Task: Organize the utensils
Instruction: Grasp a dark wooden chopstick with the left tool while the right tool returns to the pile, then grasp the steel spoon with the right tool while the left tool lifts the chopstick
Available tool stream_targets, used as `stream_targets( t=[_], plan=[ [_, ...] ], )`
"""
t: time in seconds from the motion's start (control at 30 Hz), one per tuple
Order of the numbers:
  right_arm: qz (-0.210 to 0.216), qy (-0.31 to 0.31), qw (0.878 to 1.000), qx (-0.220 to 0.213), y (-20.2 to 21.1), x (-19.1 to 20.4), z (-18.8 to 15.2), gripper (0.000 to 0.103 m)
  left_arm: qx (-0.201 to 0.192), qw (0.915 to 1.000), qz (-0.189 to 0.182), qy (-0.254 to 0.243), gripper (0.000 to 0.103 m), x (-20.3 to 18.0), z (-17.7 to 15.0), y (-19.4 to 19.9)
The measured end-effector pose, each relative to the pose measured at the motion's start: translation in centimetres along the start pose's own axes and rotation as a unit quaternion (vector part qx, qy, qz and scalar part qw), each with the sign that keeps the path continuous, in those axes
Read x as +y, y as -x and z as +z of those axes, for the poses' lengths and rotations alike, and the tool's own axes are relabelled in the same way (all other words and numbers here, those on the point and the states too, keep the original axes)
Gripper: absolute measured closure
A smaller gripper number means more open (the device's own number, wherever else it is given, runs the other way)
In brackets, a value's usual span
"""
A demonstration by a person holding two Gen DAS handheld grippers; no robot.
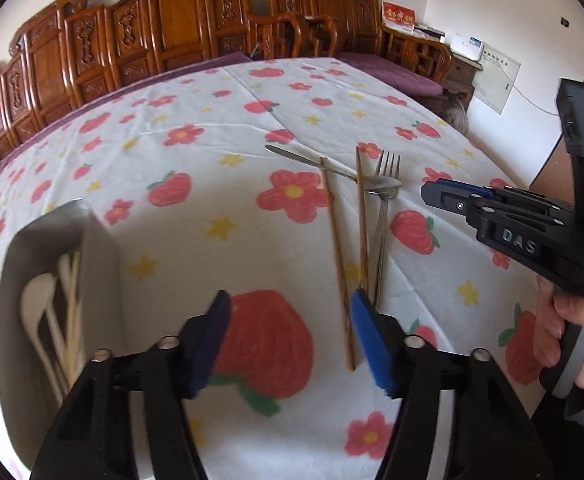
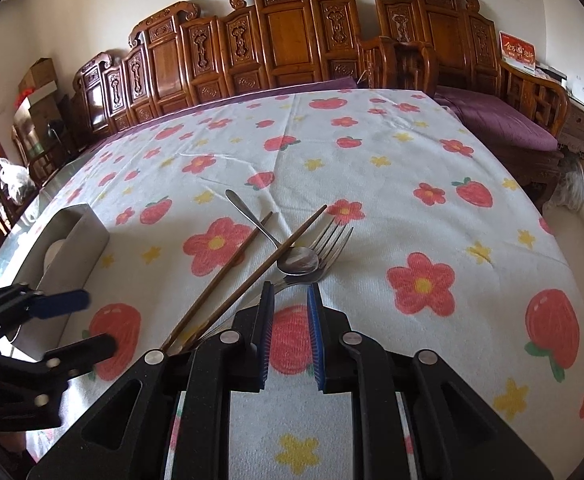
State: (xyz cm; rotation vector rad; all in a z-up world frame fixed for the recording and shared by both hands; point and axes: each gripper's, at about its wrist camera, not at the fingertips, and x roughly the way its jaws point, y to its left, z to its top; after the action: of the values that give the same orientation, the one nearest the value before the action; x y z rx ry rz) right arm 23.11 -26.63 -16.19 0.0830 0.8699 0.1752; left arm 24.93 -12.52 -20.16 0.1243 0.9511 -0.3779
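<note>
Two brown chopsticks (image 1: 335, 248) (image 2: 228, 276), a metal spoon (image 1: 381, 184) (image 2: 297, 260) and a metal fork (image 1: 387, 164) (image 2: 333, 240) lie crossed in a loose pile on the flowered tablecloth. A grey metal holder (image 1: 104, 248) (image 2: 80, 232) stands to the left, with a white spoon and pale chopsticks inside. My left gripper (image 1: 292, 340) (image 2: 88, 324) hovers open over the cloth; the near end of one chopstick lies just inside its right pad (image 1: 371, 344). My right gripper (image 2: 291, 332) (image 1: 431, 194) hangs just before the pile, its jaws a narrow gap apart with nothing between them.
A hand (image 1: 571, 320) holds the right gripper's handle at the right edge of the left wrist view. Carved wooden benches (image 2: 284, 40) with a purple cushion (image 2: 503, 120) line the table's far side. The table's right edge (image 2: 551, 216) drops to the floor.
</note>
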Motion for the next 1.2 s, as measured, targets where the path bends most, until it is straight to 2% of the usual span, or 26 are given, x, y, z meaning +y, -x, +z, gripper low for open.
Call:
stream_targets(
  t=[0.17,0.27,0.33,0.5,0.57,0.6,0.63,0.93,1.2],
  plan=[
    [0.003,-0.002,1.000,-0.002,0.1,0.0,0.1,0.084,0.010,0.9999,-0.005,-0.008,0.056,-1.2,1.6,-2.2],
    [0.005,-0.006,1.000,-0.004,0.2,-0.1,0.2,0.084,0.018,0.9997,-0.008,-0.016,0.067,-1.8,2.1,-3.3],
    [0.007,-0.010,1.000,-0.005,0.2,-0.2,0.2,0.084,0.028,0.9994,-0.010,-0.018,0.073,-2.0,2.3,-4.1],
    [0.009,-0.010,1.000,-0.006,0.3,-0.2,0.3,0.084,0.034,0.9989,-0.002,-0.033,0.082,-2.6,1.9,-4.8],
    [0.009,-0.009,1.000,-0.006,0.3,-0.1,0.3,0.084,0.034,0.9987,0.004,-0.037,0.088,-2.6,1.8,-4.8],
    [0.009,-0.009,1.000,-0.006,0.3,0.0,0.3,0.084,0.036,0.9987,0.001,-0.036,0.097,-2.5,1.8,-4.8],
    [0.010,-0.008,1.000,-0.005,0.3,0.0,0.3,0.084,0.039,0.9987,-0.001,-0.034,0.098,-2.3,1.7,-4.7],
    [0.007,-0.001,1.000,0.000,0.0,0.3,0.1,0.084,0.039,0.9986,0.009,-0.036,0.099,-0.5,0.3,-3.0],
    [0.005,0.009,1.000,0.007,-0.5,0.8,-0.1,0.084,0.016,0.9993,0.028,-0.018,0.099,2.2,-0.4,-1.0]
  ],
)
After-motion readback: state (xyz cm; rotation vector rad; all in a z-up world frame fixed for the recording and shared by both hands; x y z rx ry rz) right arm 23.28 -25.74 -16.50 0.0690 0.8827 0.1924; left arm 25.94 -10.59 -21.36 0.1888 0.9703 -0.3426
